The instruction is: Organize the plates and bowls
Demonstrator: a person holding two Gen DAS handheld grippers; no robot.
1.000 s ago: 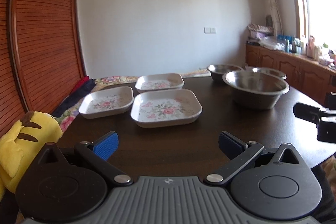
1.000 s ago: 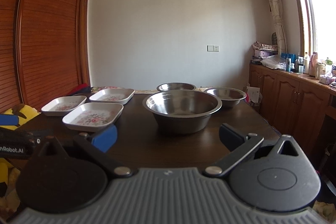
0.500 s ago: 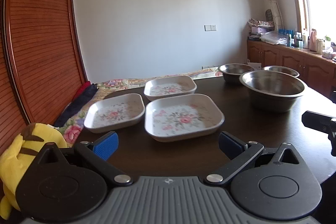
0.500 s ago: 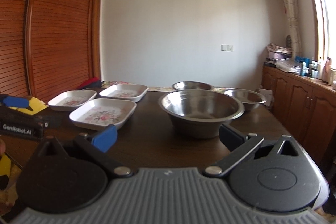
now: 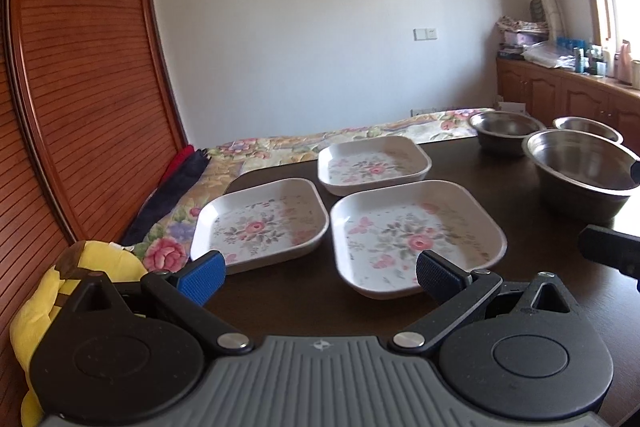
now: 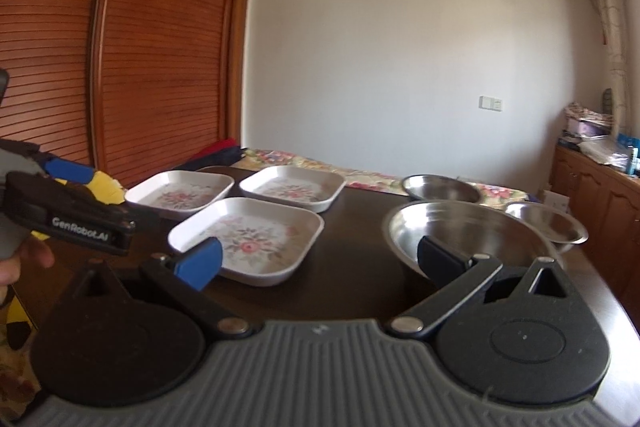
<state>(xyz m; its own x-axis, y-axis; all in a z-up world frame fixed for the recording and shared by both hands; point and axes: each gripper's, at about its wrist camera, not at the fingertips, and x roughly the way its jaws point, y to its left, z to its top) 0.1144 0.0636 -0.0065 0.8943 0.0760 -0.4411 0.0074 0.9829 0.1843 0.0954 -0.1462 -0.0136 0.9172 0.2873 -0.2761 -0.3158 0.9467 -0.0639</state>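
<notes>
A dark wooden table (image 5: 532,247) carries three square white plates with a flower pattern and three steel bowls.

The left claw (image 5: 318,275) hangs just above the near edge of the table with its two fingers spread wide and nothing between them. Its blue-padded finger (image 5: 202,277) sits in front of the left plate (image 5: 260,223), and its dark finger (image 5: 438,275) overlaps the near rim of the nearest plate (image 5: 416,235). These two plates lie side by side, almost touching. The far plate (image 5: 374,165) lies just behind them.

To the right of the plates stands the big bowl (image 5: 580,173), with a small bowl (image 5: 504,127) and another small bowl (image 5: 588,127) behind it, all three upright and close together.

The right claw (image 6: 320,261) is also wide open and holds nothing. It hovers over the table between the nearest plate (image 6: 248,241) and the big bowl (image 6: 468,235), its dark finger (image 6: 444,259) showing against that bowl's inside. At the left edge of the right wrist view, a hand (image 6: 16,259) grips the handle of the left claw.

A yellow soft toy (image 5: 36,307) lies left of the table, beside a flowered bedcover (image 5: 256,153).
</notes>
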